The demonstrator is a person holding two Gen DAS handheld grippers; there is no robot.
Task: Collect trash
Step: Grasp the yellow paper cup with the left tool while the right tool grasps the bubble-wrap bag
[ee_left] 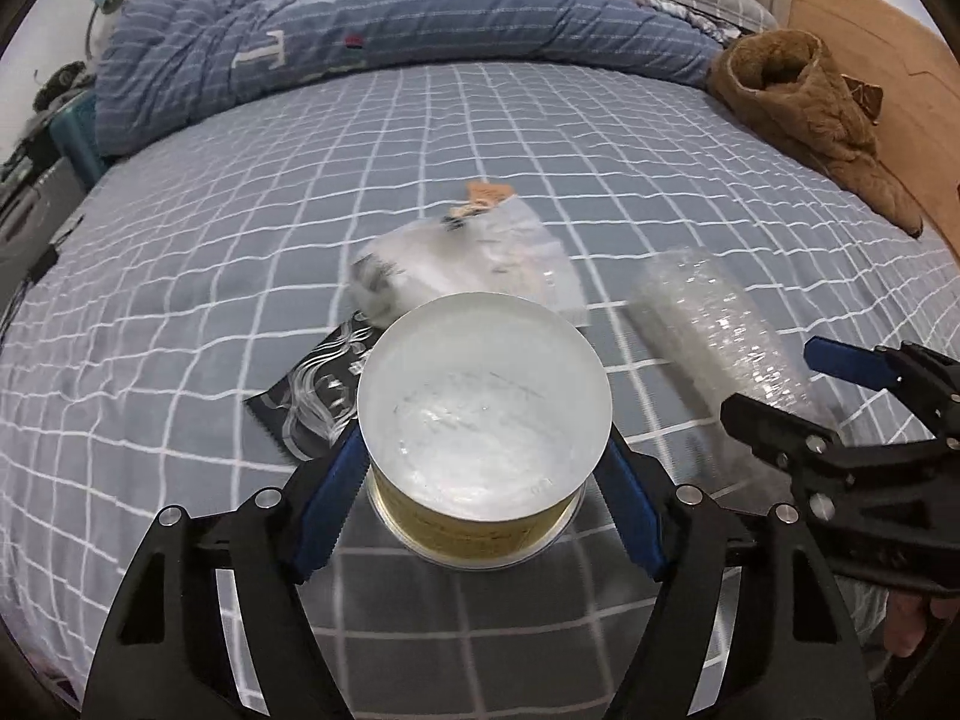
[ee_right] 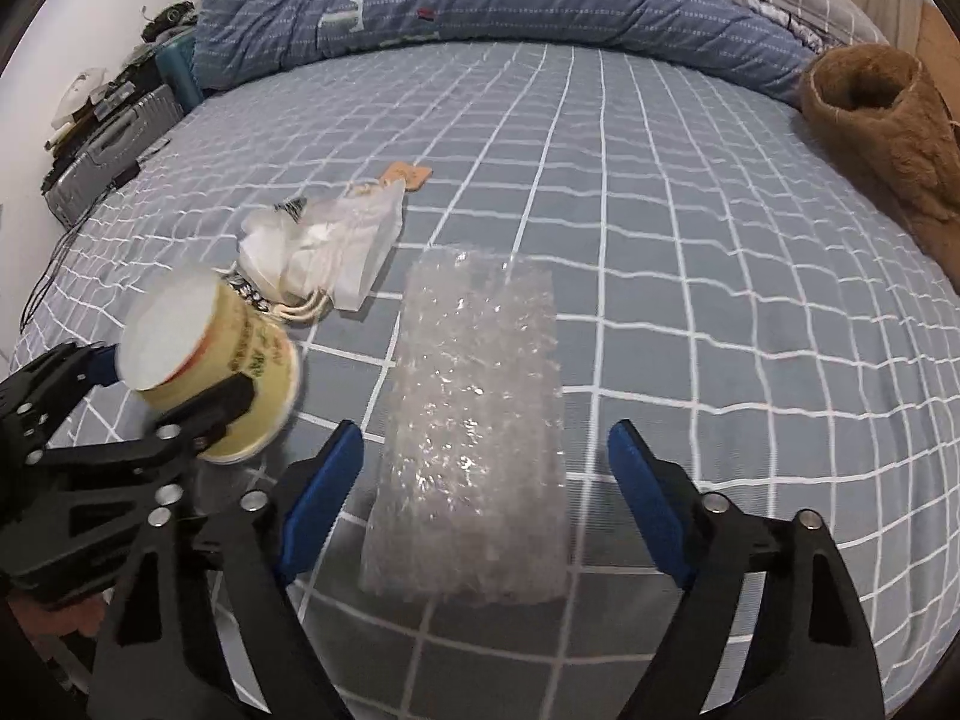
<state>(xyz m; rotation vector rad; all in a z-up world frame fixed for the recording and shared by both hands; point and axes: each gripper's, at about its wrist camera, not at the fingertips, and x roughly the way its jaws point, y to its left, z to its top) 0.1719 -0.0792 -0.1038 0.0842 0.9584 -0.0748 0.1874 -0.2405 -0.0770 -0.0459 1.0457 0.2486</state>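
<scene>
While the yellow tub [ee_left: 480, 420] is sitting clamped in our left hand-held gripper [ee_left: 483, 468] above the bed [ee_left: 180, 300], our right hand-held gripper [ee_right: 486, 462] is hovering with fingers apart around the bubble wrap [ee_right: 474, 420].

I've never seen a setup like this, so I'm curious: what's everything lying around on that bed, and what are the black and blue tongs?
Tub: one, yellow with a translucent lid, clamped in the left gripper above the bed.
Bubble wrap: one, clear, flat on the sheet between the right gripper's fingers.
Plastic bag: one, whitish, crumpled, mid-bed.
Dark wrapper: one, black patterned, left of the tub.
Small tag: one, orange-brown, beyond the bag.
Duvet: one, blue striped, far end.
Brown fleece garment: one, right edge.
Bed sheet: grey-blue with a white grid.
Left gripper: shut on the tub.
Right gripper: open.
</scene>
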